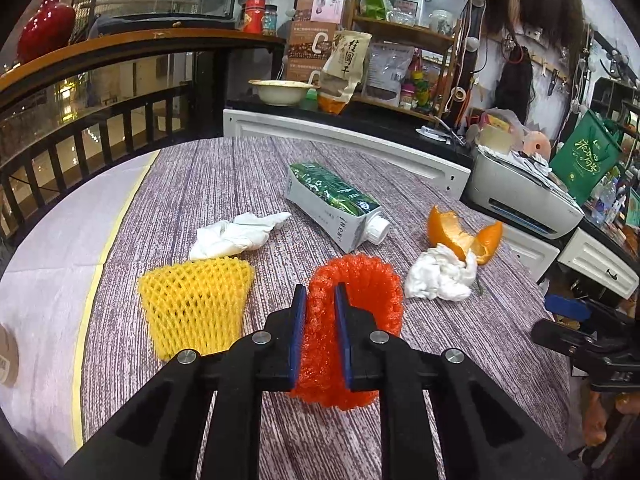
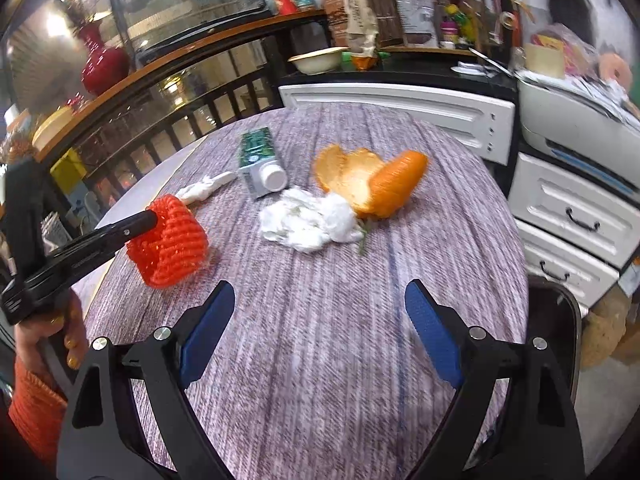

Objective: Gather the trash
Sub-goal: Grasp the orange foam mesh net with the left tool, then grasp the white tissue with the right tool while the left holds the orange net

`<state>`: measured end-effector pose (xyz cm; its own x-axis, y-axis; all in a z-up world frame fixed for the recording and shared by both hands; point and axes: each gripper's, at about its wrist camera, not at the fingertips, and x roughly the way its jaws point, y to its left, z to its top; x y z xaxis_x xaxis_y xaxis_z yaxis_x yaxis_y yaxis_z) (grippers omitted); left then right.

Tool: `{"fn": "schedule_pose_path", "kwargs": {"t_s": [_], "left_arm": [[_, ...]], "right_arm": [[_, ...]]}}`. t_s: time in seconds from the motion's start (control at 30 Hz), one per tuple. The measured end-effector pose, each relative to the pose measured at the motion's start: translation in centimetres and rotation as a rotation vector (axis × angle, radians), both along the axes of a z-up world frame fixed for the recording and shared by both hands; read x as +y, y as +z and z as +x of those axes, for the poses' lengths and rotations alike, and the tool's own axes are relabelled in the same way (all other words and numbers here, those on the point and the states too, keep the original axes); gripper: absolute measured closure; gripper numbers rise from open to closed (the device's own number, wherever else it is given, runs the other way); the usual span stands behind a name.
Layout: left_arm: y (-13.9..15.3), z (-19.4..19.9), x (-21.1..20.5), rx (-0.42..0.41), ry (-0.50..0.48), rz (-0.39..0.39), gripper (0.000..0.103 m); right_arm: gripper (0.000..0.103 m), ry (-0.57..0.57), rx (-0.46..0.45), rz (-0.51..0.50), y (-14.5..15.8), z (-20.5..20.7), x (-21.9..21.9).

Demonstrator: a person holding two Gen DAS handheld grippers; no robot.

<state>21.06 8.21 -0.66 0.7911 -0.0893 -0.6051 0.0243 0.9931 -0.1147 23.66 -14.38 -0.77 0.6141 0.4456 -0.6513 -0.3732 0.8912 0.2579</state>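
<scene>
The main risk, as I judge it, is the red net (image 1: 356,280) slipping or springing free: it is soft foam mesh, squashed thin between the pads of the left claw (image 1: 320,294), and only one side of it is pinched, so the bulk hangs out beyond and below the fingers and could drag on the table (image 1: 224,184) or catch the yellow net (image 1: 196,300) lying just beside it on the left. A quick swing could also shake it loose before it reaches any bin. The left claw is nearly closed, pads pressing on the red net, which the right wrist view shows tilted at the fingertips over the table's left part. The right claw (image 2: 320,300) hangs wide open with nothing in it, over bare tabletop. Ahead of it, apart from its fingers, lie a white tissue wad (image 2: 308,220) touching orange peel (image 2: 372,184), and farther back a green carton (image 2: 260,164) on its side and a second tissue (image 2: 204,190). No bin is clearly identifiable; a dark container edge (image 2: 560,320) shows at the right.
</scene>
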Motion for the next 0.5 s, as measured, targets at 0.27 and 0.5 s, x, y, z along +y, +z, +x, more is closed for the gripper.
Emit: {"fn": "schedule_pose_path", "kwargs": {"t_s": [0.27, 0.5], "left_arm": [[0.7, -2.6, 0.4, -0.031, 0.007, -0.016, 0.09], [0.3, -4.1, 0.9, -0.023, 0.011, -0.026, 0.09]], "right_arm": [[0.017, 0.097, -0.014, -0.11, -0.1, 3.0, 4.9], [0.033, 0.123, 0.002, -0.253, -2.0, 5.8, 8.5]]}}
